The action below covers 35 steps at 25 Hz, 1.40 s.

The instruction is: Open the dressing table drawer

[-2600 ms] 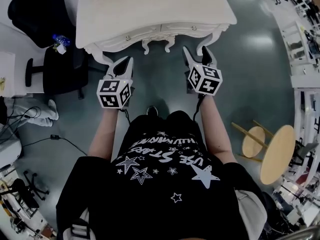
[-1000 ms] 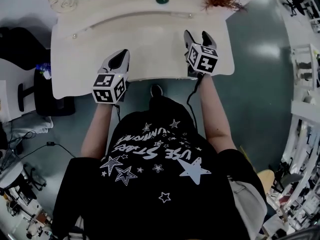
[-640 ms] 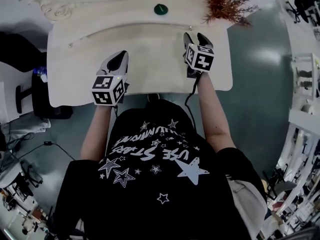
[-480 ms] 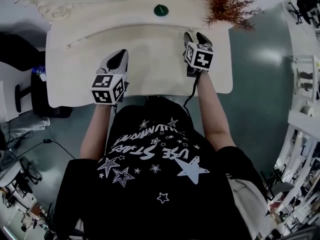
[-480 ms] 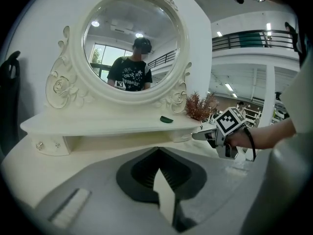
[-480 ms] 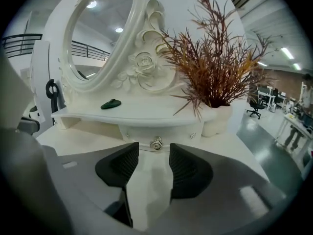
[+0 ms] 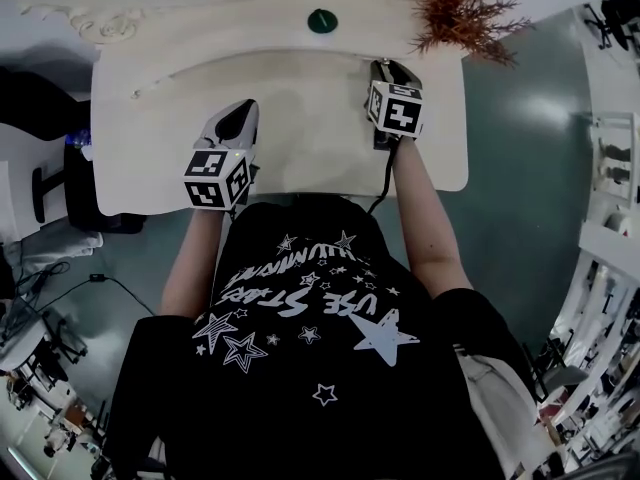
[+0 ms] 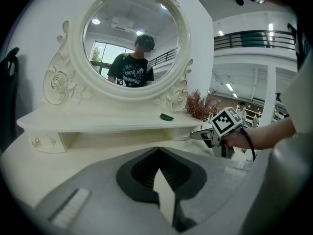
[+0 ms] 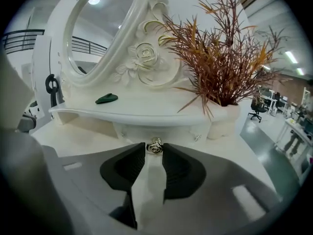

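Since the earlier frame, the right gripper (image 7: 386, 68) has advanced to the small drawer (image 9: 171, 131) under the rear shelf of the dressing table (image 7: 300, 138). Its jaws have just been closing and now pinch the rose-shaped drawer knob (image 9: 155, 145). The left gripper (image 8: 157, 150), jaws pressed together and empty, hovers over the tabletop.

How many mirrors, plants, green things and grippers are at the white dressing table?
Round white-framed mirror: 1
Reddish-brown dried plant in a white pot: 1
Small dark green object on the shelf: 1
Grey two-jaw grippers: 2, the left gripper and the right gripper, whose jaws have just been closing onto a rose-shaped metal drawer knob
Total: 5
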Tool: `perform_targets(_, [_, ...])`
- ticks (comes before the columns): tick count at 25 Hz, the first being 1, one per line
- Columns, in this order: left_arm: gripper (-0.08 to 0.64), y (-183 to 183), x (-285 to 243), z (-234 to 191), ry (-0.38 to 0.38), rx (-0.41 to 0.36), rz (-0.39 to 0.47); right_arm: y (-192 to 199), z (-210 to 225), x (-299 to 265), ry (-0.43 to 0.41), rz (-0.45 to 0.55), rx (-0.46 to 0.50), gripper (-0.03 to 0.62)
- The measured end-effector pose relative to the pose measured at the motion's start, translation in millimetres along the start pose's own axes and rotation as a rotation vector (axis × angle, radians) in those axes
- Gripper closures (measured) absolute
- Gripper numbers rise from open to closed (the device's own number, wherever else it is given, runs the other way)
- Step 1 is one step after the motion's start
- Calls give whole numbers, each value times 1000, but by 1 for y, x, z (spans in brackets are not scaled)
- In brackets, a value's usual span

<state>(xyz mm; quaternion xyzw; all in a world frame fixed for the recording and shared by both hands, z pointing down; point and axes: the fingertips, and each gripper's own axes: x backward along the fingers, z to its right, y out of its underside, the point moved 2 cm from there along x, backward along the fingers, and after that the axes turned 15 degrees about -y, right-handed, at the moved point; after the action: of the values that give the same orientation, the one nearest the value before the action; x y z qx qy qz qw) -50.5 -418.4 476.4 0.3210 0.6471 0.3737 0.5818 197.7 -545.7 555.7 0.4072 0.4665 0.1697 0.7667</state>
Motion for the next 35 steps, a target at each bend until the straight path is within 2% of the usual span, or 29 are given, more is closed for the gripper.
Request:
perform_targets(2, [560, 0, 3, 0, 2, -3, 9, 0, 1, 0, 14, 0, 6, 468])
perform_targets(7, [560, 4, 10, -6, -20, -13, 1, 0, 1, 0, 25, -3, 16, 469])
perform_targets(22, [560, 9, 33, 2, 24, -44, 9, 23, -12, 29, 47, -21, 0, 471])
perform_targets(35, [560, 12, 41, 2, 33, -44, 16, 34, -21, 42, 57, -30, -10, 471])
